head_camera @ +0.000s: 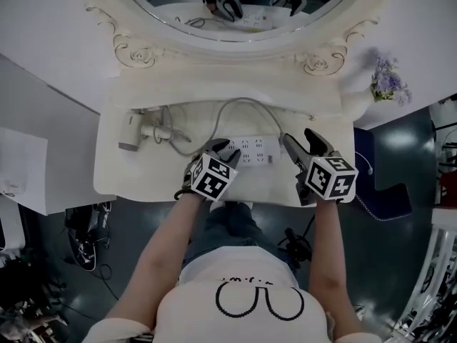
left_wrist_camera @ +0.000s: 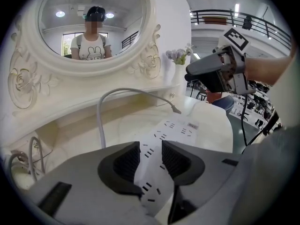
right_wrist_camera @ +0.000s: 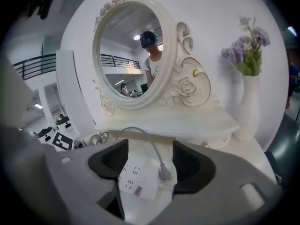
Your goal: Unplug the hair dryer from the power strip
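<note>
the power strip (head_camera: 253, 151) is white with dark slots, the cord (head_camera: 235, 104) pale grey, the dressing table (head_camera: 114, 170) cream with gold-lined scrollwork, the flowers (head_camera: 389, 81) lilac, and the left gripper (head_camera: 223, 148) and right gripper (head_camera: 300, 141) grey with black pads and black-and-white marker cubes.

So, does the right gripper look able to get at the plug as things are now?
Probably yes: the right gripper stands open, and the plug lies uncovered on the table just ahead, beside the power strip.
</note>
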